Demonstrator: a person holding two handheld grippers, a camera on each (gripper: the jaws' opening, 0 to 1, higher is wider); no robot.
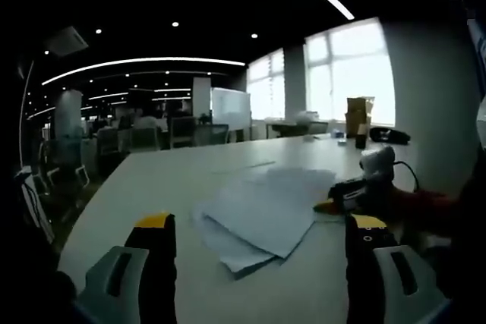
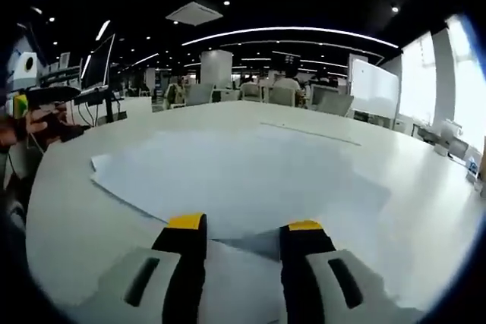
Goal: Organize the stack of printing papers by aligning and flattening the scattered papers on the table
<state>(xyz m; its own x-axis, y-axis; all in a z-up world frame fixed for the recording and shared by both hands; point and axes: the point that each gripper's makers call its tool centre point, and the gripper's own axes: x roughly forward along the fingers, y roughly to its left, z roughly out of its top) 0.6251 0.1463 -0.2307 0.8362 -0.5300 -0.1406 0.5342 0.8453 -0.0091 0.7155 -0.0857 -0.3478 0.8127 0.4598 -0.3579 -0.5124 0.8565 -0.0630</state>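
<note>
Hovering open, the left gripper (image 1: 260,227) faces scattered papers (image 1: 266,210); the right gripper (image 2: 244,227), half-open, perhaps touches them.

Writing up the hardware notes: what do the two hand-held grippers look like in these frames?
Both match. The left hand-held gripper has two black jaws with yellow tips, each rising from a pale grey slotted carrier. The right hand-held gripper is built the same: black jaws, yellow caps, grey slotted bases. In the left gripper view, the right one shows from the side with a yellow tip, a dark body and a pale rounded top.
</note>
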